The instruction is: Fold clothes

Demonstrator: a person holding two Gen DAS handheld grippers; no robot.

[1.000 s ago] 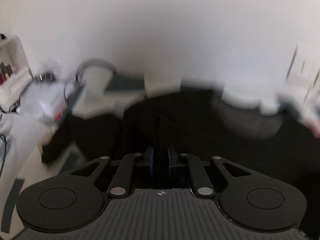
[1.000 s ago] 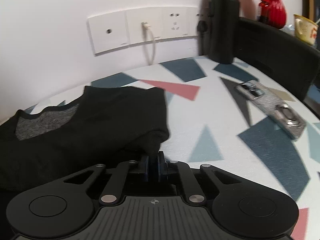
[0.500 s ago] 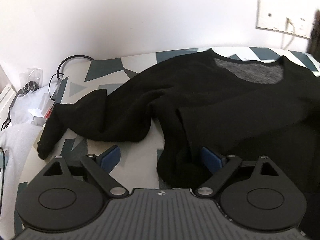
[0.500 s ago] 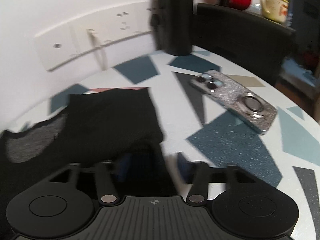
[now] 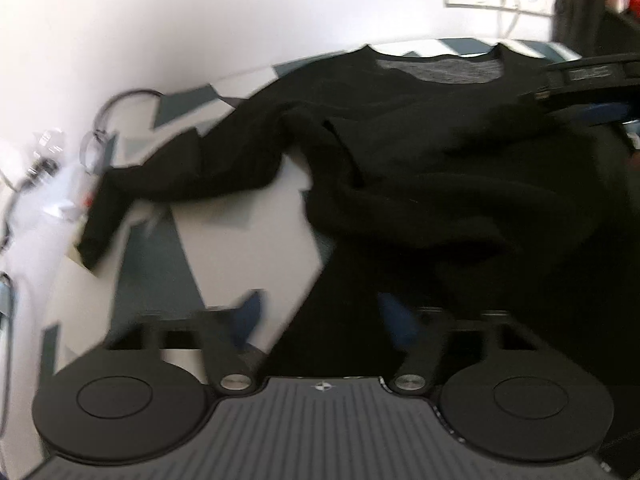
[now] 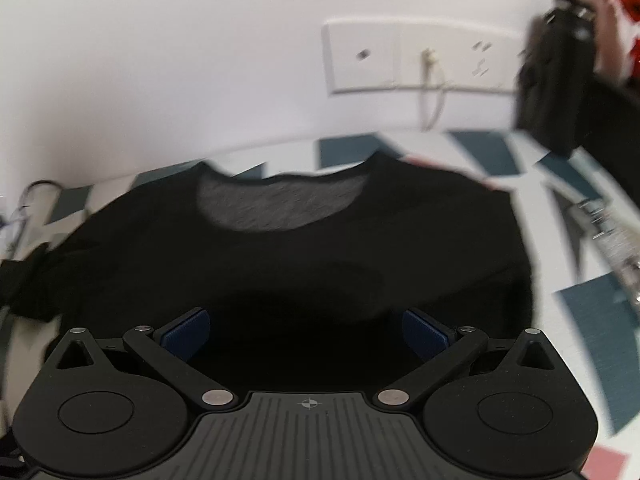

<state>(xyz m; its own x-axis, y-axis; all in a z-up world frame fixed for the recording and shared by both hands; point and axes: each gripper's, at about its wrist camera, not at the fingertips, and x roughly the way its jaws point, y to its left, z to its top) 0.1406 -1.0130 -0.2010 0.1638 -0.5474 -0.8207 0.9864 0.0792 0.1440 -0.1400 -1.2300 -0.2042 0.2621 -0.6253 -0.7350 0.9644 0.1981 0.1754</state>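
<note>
**With both grips let go, the sweater lies ready for its next fold**

While the sweater point(image 6: 360, 256) lies flat on the tabletop point(image 6: 600, 320), neckline toward the wall, the right gripper point(image 6: 306, 332) hovers over its near part, fingers spread and holding nothing. The left gripper point(image 5: 320, 320) is likewise spread at the bunched left side. One sleeve point(image 5: 160, 176) trails left toward cables; the phone point(image 6: 608, 232) crowds the right edge, so folding inward looks safest.

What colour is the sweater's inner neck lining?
Heathered grey lining inside the black sweater, clearest in the right wrist view.
</note>
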